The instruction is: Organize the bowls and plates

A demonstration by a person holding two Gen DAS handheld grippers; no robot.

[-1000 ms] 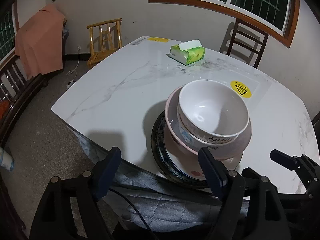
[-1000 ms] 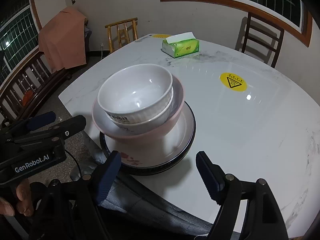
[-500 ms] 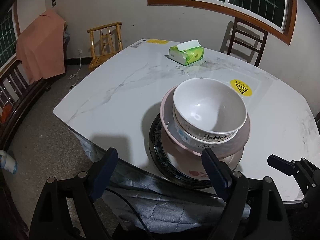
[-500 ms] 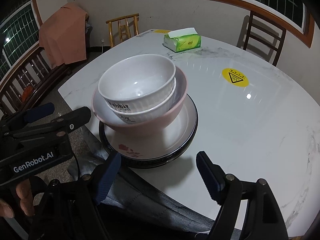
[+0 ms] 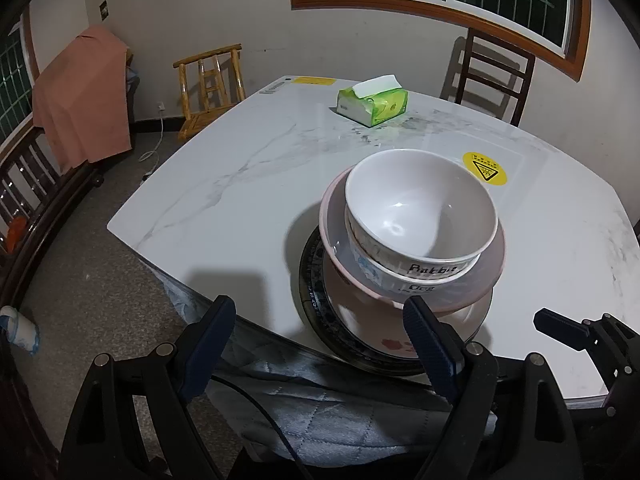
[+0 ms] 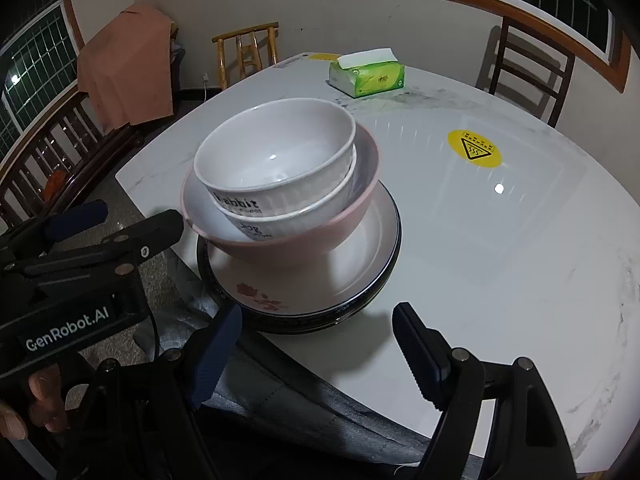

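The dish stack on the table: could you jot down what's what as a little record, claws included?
top: white bowl
under it: second white bowl, nested
next: pink bowl
base: floral plate on dark-rimmed plate
stack position: near table edge
also on table: green tissue pack, yellow warning sticker
left claw: open, empty
right claw: open, empty

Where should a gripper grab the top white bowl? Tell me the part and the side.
Grip the top white bowl by its rim, one finger inside and one outside, coming from above on the near side. It sits upright, nested in another white bowl, so only its rim and upper wall stand clear. Both grippers, left and right, are open and empty.
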